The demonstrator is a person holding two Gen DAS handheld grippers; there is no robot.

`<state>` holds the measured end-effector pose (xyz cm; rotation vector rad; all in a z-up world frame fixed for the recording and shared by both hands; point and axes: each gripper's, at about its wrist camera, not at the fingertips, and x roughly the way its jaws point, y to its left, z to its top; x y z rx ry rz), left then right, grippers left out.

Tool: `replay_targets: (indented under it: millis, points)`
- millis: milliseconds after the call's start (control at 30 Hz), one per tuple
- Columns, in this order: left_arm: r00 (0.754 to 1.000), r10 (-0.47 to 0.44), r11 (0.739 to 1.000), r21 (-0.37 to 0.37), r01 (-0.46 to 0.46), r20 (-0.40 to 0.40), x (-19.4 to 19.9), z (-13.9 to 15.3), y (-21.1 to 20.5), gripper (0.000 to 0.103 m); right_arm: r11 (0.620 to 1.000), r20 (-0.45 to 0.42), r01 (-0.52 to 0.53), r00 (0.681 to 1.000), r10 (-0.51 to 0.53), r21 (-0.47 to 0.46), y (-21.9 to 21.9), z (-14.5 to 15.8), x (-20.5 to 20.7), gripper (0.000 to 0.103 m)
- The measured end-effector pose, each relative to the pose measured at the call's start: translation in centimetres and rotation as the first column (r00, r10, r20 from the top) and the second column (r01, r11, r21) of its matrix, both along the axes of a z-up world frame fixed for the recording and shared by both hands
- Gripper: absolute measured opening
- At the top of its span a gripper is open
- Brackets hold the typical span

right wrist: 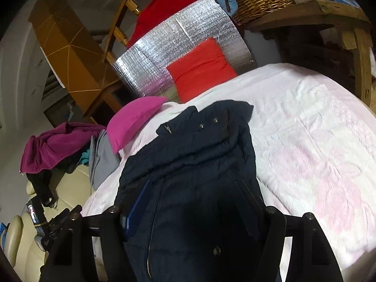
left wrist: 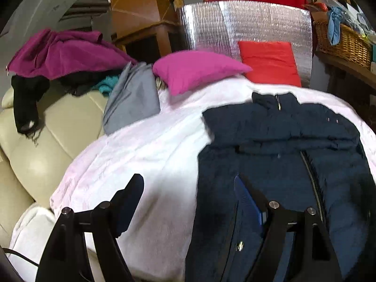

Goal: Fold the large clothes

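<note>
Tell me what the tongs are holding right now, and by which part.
Left tongs: nothing, open over the blanket. Right tongs: the jacket fills their gap, but a grip cannot be told.

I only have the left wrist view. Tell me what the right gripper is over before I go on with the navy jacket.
Observer: The right gripper hangs over the navy jacket, jaws wide, with the fabric lying between its fingers.
Operator: Give me the bed on the jacket's right side.
Observer: Only the pinkish white bedspread shows there, running to the wooden table.
Operator: Check the collar.
Observer: Two round metal snaps sit on the collar flap, beside the zipper pull.
</note>
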<state>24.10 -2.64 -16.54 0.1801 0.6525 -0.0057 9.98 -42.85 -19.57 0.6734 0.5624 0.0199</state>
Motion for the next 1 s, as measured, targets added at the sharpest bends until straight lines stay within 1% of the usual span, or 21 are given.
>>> replay_targets:
  millis: [100, 200, 267, 333, 433, 467, 500, 533, 567, 633, 667, 733, 800, 833, 867, 900, 933, 1000]
  points:
    - [0.998, 0.007, 1.0, -0.021, -0.009, -0.07, -0.7, -1.3, 0.9, 0.08, 1.0, -0.021, -0.006, 1.0, 0.006, 0.002, 0.1, -0.7, -1.2, 0.074]
    - [0.981, 0.0, 0.999, -0.048, -0.009, -0.192, -1.2, -3.2, 1.8, 0.08, 1.0, -0.054, -0.012, 0.998, 0.012, 0.005, 0.1, -1.4, -1.9, 0.074]
    - [0.964, -0.012, 0.997, -0.082, -0.01, -0.265, -1.9, -4.4, 2.6, 0.08, 1.0, -0.092, -0.01, 0.996, 0.011, 0.007, 0.1, -2.0, -2.5, 0.074]
    - [0.939, -0.028, 0.992, -0.125, -0.016, -0.343, -2.4, -5.7, 3.4, 0.08, 1.0, -0.122, -0.021, 0.992, 0.023, 0.02, 0.2, -2.6, -3.0, 0.074]
    - [0.89, -0.038, 0.981, -0.188, -0.054, -0.454, -2.8, -7.7, 4.6, 0.08, 0.999, -0.194, -0.043, 0.98, 0.048, 0.033, 0.6, -4.0, -3.6, 0.074]
    - [0.876, -0.04, 0.976, -0.208, -0.069, -0.48, -2.9, -8.4, 5.1, 0.08, 0.998, -0.229, -0.051, 0.972, 0.056, 0.028, 0.9, -4.6, -3.8, 0.074]
    - [0.857, -0.037, 0.971, -0.222, -0.092, -0.514, -2.9, -9.2, 5.6, 0.08, 0.998, -0.253, -0.056, 0.966, 0.059, 0.02, 1.0, -5.0, -3.8, 0.074]
    - [0.843, -0.033, 0.968, -0.226, -0.107, -0.537, -3.0, -9.8, 5.7, 0.08, 0.998, -0.285, -0.059, 0.957, 0.058, 0.007, 1.3, -5.5, -4.0, 0.074]
    - [0.822, -0.031, 0.966, -0.229, -0.123, -0.569, -2.9, -10.5, 5.9, 0.08, 0.998, -0.325, -0.06, 0.944, 0.055, -0.008, 1.5, -6.2, -4.2, 0.074]
    - [0.798, -0.045, 0.962, -0.242, -0.128, -0.601, -2.9, -11.5, 5.9, 0.08, 0.998, -0.376, -0.06, 0.925, 0.048, -0.019, 1.6, -7.2, -4.3, 0.074]
    - [0.79, -0.057, 0.96, -0.251, -0.124, -0.611, -3.0, -11.8, 5.8, 0.08, 0.998, -0.407, -0.055, 0.913, 0.04, -0.025, 1.5, -7.8, -4.4, 0.074]
    - [0.784, -0.102, 0.955, -0.28, -0.094, -0.613, -3.3, -12.3, 5.1, 0.08, 0.999, -0.469, -0.029, 0.883, 0.013, -0.028, 1.1, -9.1, -4.6, 0.074]
    - [0.788, -0.111, 0.955, -0.285, -0.085, -0.606, -3.4, -12.5, 4.8, 0.08, 1.0, -0.502, 0.005, 0.865, -0.001, 0.005, 0.3, -10.1, -5.0, 0.074]
    - [0.794, -0.117, 0.954, -0.29, -0.077, -0.596, -3.6, -12.5, 4.7, 0.078, 1.0, -0.513, 0.015, 0.858, -0.001, 0.023, 0.0, -10.5, -5.1, 0.074]
    - [0.8, -0.125, 0.952, -0.298, -0.07, -0.587, -3.6, -12.5, 4.6, 0.07, 0.999, -0.531, 0.025, 0.847, -0.002, 0.037, -0.3, -11.0, -5.2, 0.074]
    - [0.8, -0.131, 0.95, -0.304, -0.068, -0.586, -3.7, -12.6, 4.5, 0.063, 0.999, -0.546, 0.031, 0.838, -0.005, 0.039, -0.4, -11.5, -5.3, 0.074]
    - [0.797, -0.134, 0.949, -0.309, -0.068, -0.589, -3.7, -12.8, 4.3, 0.053, 0.999, -0.558, 0.03, 0.83, -0.001, 0.042, -0.3, -12.0, -5.2, 0.074]
    - [0.795, -0.147, 0.946, -0.317, -0.06, -0.588, -3.8, -13.0, 3.8, 0.051, 0.998, -0.564, 0.015, 0.825, 0.022, 0.061, -0.1, -12.6, -5.1, 0.074]
